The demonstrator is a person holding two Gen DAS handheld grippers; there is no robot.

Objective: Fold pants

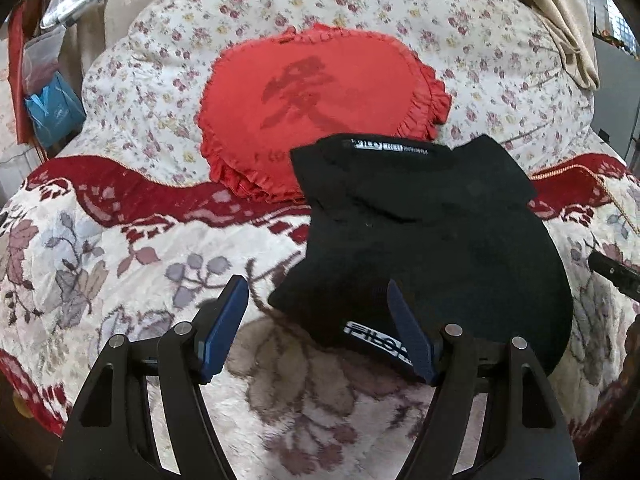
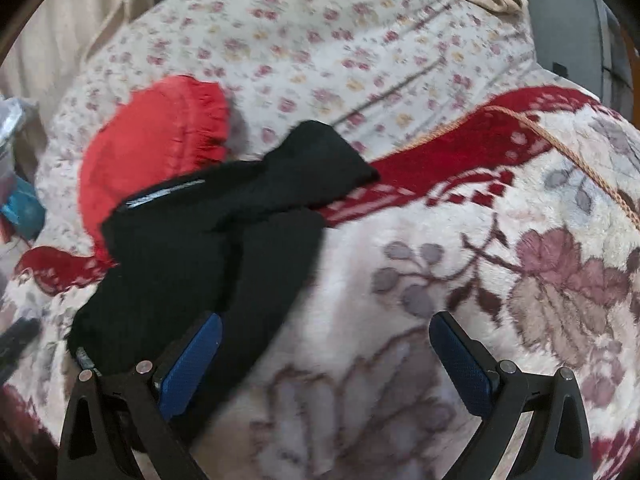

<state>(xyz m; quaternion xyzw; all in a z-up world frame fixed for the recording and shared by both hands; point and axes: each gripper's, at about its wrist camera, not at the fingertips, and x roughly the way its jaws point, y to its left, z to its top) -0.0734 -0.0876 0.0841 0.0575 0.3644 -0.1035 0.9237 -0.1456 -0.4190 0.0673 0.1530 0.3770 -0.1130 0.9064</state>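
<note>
Black pants (image 1: 424, 240) lie folded in a bundle on the blanket (image 1: 120, 248), far edge overlapping the red cushion (image 1: 304, 112). Left gripper (image 1: 316, 328): jaws wide, empty, one finger over the pants' near edge. Right gripper (image 2: 324, 360): jaws wide, empty, left finger above the pants. Floral quilt (image 1: 480, 56) behind.

— Any writing to read here?
— The black pants (image 1: 420, 232) carry a white-lettered waistband label (image 1: 390, 146) at twelve o'clock of the garment; it starts "FILO", and the rest is too small to read.
— Anything else?
— A second band (image 1: 374, 340) at six o'clock shows "FILO" again, cut off by a finger. The red cushion (image 1: 316, 108) bears one large dark Chinese character (image 1: 302, 92), too blurred to name.
</note>
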